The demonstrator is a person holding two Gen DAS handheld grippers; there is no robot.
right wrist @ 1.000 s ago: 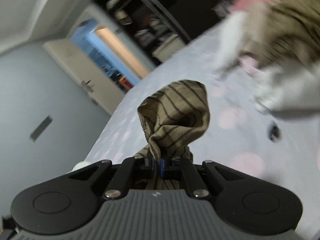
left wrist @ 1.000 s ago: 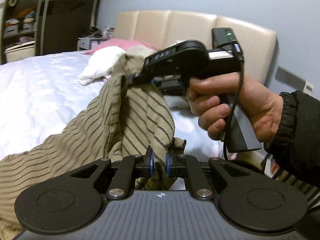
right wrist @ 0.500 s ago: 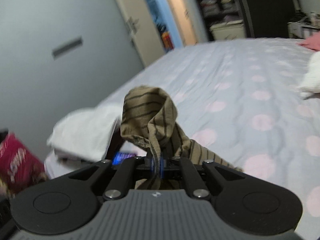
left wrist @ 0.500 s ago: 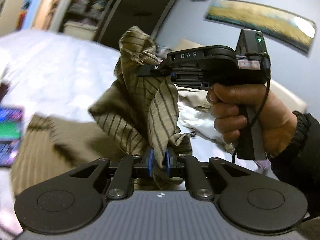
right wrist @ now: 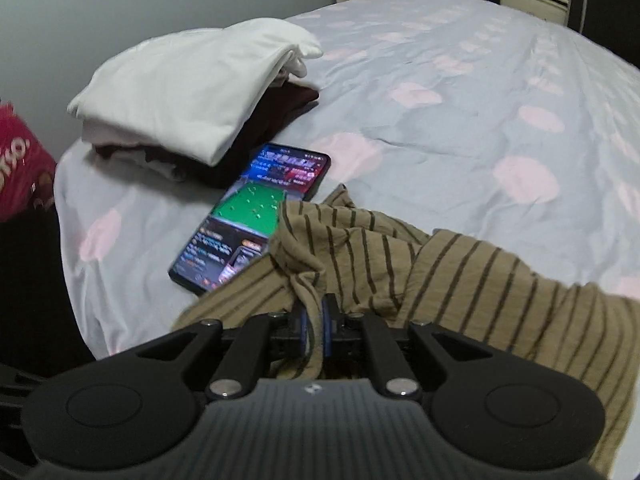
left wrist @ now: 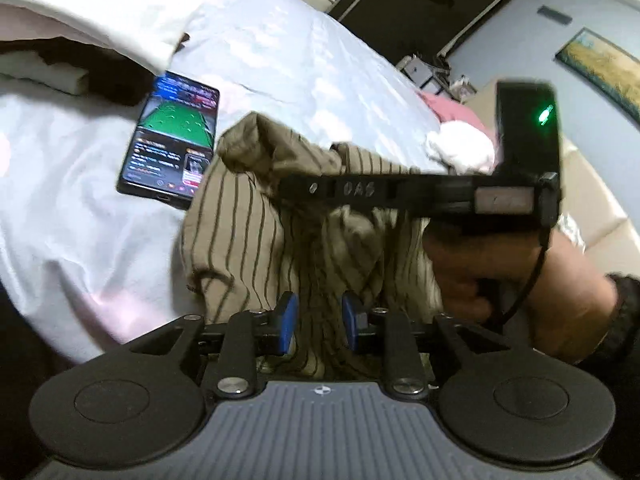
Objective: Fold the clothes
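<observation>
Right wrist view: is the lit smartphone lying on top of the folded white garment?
No, the lit smartphone lies flat on the pink-spotted bedsheet beside the folded white garment.

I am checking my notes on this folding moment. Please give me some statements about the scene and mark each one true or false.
1. The right gripper is shut on the striped garment. True.
2. The left gripper is shut tight. False: its jaws stand apart.
3. The phone has a dark screen. False: the screen is lit.
4. The white folded garment lies on top of a dark one. True.
</observation>
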